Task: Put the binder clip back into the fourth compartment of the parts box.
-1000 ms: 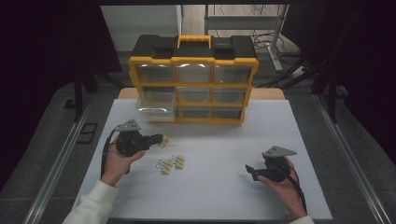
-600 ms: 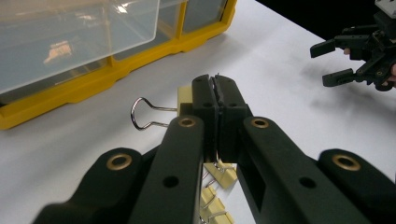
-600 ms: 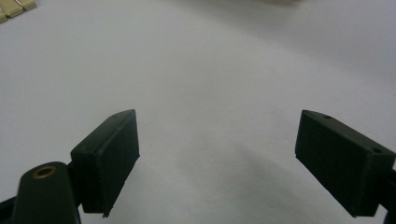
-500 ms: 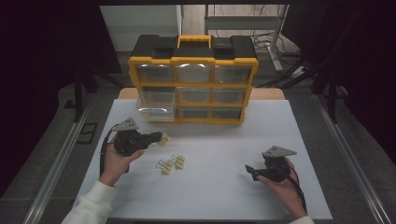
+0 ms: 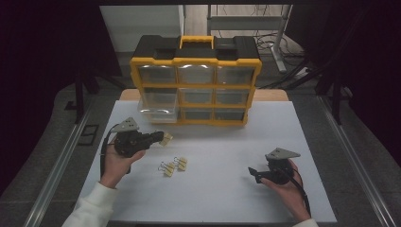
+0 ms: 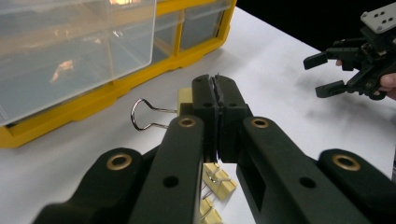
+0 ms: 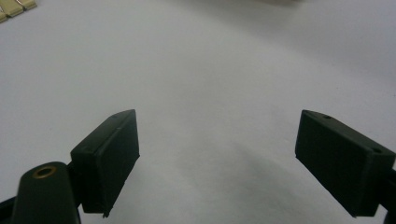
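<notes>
1. While its jaws pinch a binder clip (image 6: 184, 100), the left gripper (image 5: 158, 137) hovers before the drawer organizer (image 5: 196, 80).
2. Two loose clips (image 5: 173, 166) lie just beside it.
3. Right gripper (image 5: 254, 171): jaws wide, nothing between.

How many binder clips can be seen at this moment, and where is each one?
3. One binder clip is clamped in the left hand-held gripper, near the yellow drawer organizer. Two clips lie side by side on the white table. Others may sit hidden inside the drawers.
</notes>
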